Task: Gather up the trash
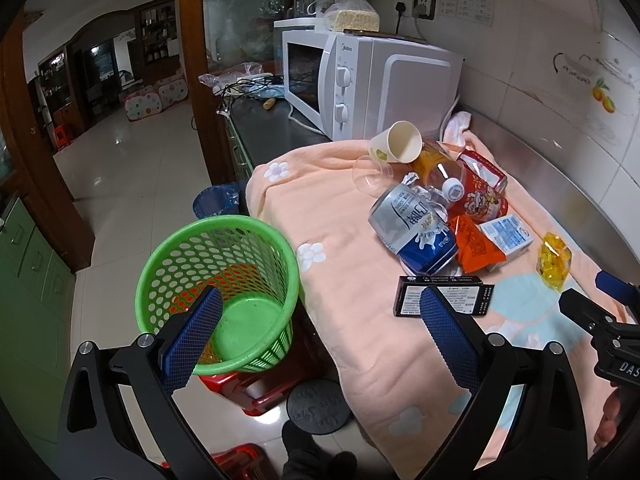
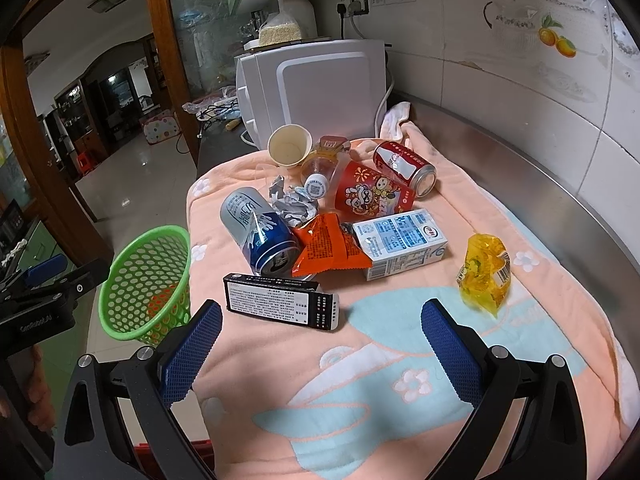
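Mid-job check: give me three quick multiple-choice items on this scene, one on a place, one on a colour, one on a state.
1. Where is the green perforated plastic basket?
A. on the towel
B. beside the counter's edge
C. on the microwave

2. What colour is the crumpled snack wrapper between the blue-and-silver can and the white milk carton?
A. orange
B. purple
C. black

3. How are the right tongs?
A. shut on the can
B. open, holding nothing
C. shut on the carton

Answers: 1 B, it stands off the towel's edge; 2 A, plainly orange; 3 B, the pads are wide apart.
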Demonstrator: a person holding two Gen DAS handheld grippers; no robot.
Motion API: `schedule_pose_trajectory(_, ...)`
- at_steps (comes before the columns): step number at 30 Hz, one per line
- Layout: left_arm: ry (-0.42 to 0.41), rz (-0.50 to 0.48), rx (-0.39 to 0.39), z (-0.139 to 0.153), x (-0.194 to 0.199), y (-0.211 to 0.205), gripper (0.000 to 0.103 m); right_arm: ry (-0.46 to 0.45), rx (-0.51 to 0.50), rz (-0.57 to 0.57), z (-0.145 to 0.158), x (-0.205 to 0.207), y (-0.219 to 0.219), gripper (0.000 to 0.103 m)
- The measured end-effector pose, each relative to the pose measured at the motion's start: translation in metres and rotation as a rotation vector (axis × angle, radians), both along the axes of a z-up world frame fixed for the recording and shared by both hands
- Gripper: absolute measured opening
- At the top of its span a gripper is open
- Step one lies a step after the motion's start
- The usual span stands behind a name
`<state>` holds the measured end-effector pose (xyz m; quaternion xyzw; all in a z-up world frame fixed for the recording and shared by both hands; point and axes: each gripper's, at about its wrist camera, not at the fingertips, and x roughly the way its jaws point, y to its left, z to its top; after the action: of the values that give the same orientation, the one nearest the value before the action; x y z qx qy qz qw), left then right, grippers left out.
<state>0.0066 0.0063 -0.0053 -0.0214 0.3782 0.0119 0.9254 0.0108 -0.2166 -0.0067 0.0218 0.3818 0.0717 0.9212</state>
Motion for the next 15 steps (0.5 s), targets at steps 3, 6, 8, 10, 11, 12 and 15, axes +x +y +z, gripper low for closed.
schedule_pose_trajectory(3, 0.012, -0.003, -0.010, -0.003, 0.004, 0.002, 0.097, 0.001, 0.000, 0.004, -0.002, 0.002, 0.001, 0.097)
schedule_pose_trajectory(6, 0.023, -0.005, -0.020, -0.005, 0.009, 0.005, 0.097, 0.006, 0.001, 0.007, -0.004, 0.006, -0.001, 0.097)
schedule_pose_trajectory(8, 0.029, -0.005, -0.024, -0.006, 0.014, 0.005, 0.097, 0.007, 0.004, 0.009, -0.005, 0.008, -0.002, 0.097)
schedule_pose_trajectory(10, 0.032, -0.005, -0.027, -0.008, 0.017, 0.005, 0.097, 0.014, 0.008, 0.012, -0.007, 0.010, -0.004, 0.096)
schedule_pose_trajectory(11, 0.035, -0.004, -0.026, -0.008, 0.019, 0.005, 0.097, 0.017, 0.010, 0.015, -0.008, 0.012, -0.004, 0.096)
schedule_pose_trajectory(12, 0.040, -0.003, -0.027, -0.010, 0.020, 0.005, 0.097, 0.021, 0.013, 0.018, -0.009, 0.014, -0.005, 0.096)
schedule_pose_trajectory(15, 0.056, 0.004, -0.034, -0.014, 0.024, 0.007, 0.097, 0.028, 0.014, 0.038, -0.012, 0.019, -0.005, 0.096)
